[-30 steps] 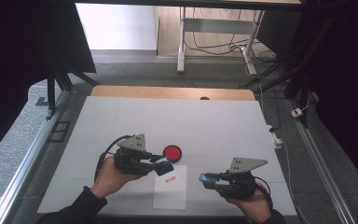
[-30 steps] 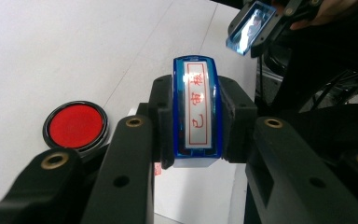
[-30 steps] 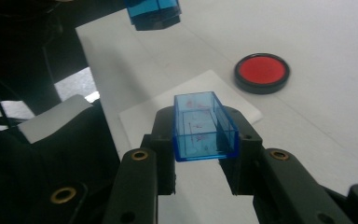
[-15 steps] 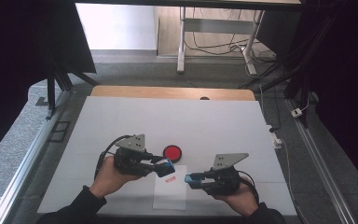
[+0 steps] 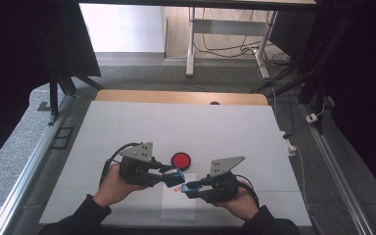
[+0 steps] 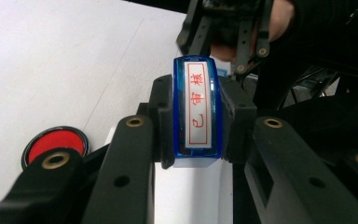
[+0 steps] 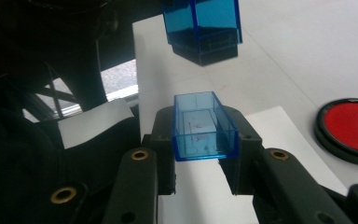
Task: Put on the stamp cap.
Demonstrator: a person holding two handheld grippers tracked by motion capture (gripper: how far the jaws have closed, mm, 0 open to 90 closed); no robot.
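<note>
- While the left gripper (image 5: 175,177) pinches it by its two long sides, the blue stamp (image 6: 196,111) hangs in the air above the sheet of paper (image 5: 177,208), near the front edge of the table (image 5: 186,125).
- In the left gripper view, the stamp's top faces the camera: a white label with red characters inside a red frame, set in clear blue plastic.
- From the right gripper view, the same stamp (image 7: 202,28) shows from below as a blue block with a dark underside, clear of the paper.
- Just beside it, the right gripper (image 5: 190,188) clamps a clear blue cap (image 7: 203,126) across its width; the cap's hollow side faces that camera, and faint red marks show inside it.
- In the high view, stamp and cap sit tip to tip over the paper's far end, very near each other; whether they touch cannot be told from there, though the right gripper view shows a gap between them.
- A round red ink pad (image 5: 181,160) in a black case lies on the table just beyond the paper, close to both gripper tips.
- Each gripper is held by a hand in a dark sleeve coming in from the near edge.
</note>
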